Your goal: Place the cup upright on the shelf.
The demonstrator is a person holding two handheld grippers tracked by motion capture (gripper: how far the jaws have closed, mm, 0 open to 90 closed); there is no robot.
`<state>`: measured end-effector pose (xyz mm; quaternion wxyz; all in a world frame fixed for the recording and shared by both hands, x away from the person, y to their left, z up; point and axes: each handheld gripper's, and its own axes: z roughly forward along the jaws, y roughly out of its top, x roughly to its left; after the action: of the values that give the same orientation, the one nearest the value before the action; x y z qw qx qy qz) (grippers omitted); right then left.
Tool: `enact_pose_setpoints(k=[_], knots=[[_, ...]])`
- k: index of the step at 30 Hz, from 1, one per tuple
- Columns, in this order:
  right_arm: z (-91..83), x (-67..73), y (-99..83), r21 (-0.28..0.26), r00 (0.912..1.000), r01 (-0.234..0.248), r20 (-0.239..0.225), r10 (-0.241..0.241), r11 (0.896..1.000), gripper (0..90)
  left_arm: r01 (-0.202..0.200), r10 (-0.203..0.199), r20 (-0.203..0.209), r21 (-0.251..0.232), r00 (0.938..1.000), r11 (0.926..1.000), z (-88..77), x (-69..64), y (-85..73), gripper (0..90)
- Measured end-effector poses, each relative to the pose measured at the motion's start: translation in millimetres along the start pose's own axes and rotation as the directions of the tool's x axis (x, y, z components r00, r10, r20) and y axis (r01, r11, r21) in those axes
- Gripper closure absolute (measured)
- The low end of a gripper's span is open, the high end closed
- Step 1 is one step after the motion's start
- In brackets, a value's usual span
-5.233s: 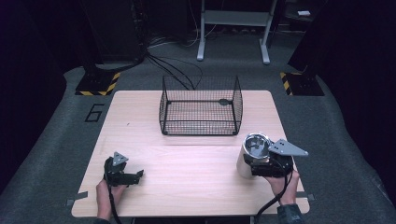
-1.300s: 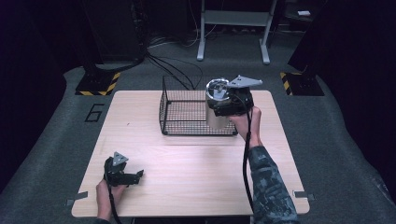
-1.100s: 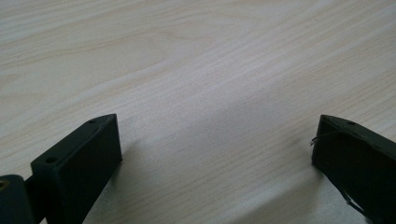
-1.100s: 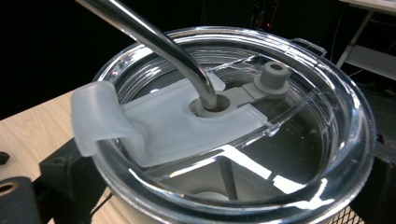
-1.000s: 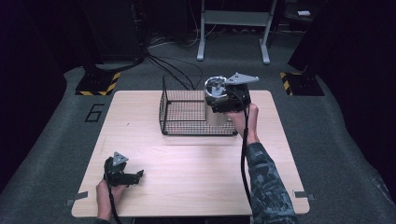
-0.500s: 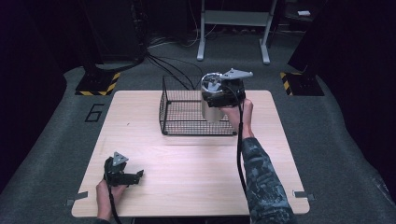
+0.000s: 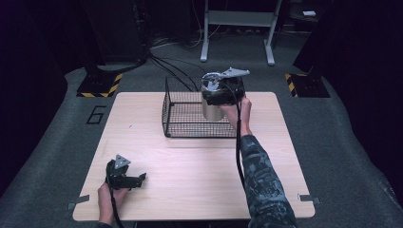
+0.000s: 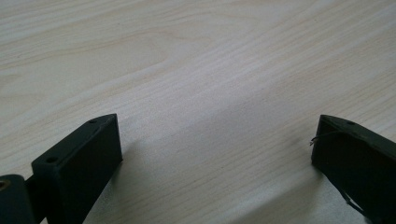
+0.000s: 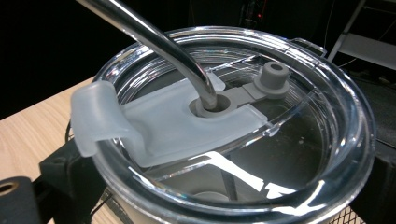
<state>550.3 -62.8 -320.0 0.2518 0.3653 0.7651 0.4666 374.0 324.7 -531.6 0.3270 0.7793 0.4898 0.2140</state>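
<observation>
A steel tumbler (image 7: 211,111) with a clear lid (image 9: 243,140) and a bent metal straw (image 9: 154,42) is held upright at the right end of the black wire basket (image 7: 187,128). Its lower part looks to be inside the basket walls. My right gripper (image 7: 222,93) is shut on the tumbler just under the lid, with a black jaw on each side of it in the right gripper view. My left gripper (image 7: 128,179) rests on the wooden table (image 7: 199,175) near the front left corner. In the left gripper view its jaws stand wide apart with only bare wood (image 8: 210,93) between them, so the left gripper (image 8: 215,154) is open.
The basket stands at the back middle of the table and has an open top. Past the table's far edge are cables (image 7: 171,66) on the floor, a metal stand (image 7: 237,28) and striped floor blocks (image 7: 97,88).
The right gripper lifted the tumbler from the table's front right, carried it back and left, and now holds it at the basket's right end. The left gripper has not moved.
</observation>
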Motion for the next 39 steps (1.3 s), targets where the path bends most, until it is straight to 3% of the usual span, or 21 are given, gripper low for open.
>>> enact_pose_setpoints(k=[21, 39], knots=[[39.6, -10.3, 0.0, 0.012, 0.9974, -0.043, 0.059, 0.042, 0.999, 3.5, 0.008, -0.008, 0.003, -0.002, 1.0, 1.0, 0.1, -0.6, -0.2, 1.6], [75.6, -13.8, -16.7, 0.048, 0.9925, -0.101, 0.074, 0.097, 0.994, 3.5, 0.001, -0.001, 0.006, 0.004, 1.0, 1.0, -0.4, -0.1, 0.1, 1.7]])
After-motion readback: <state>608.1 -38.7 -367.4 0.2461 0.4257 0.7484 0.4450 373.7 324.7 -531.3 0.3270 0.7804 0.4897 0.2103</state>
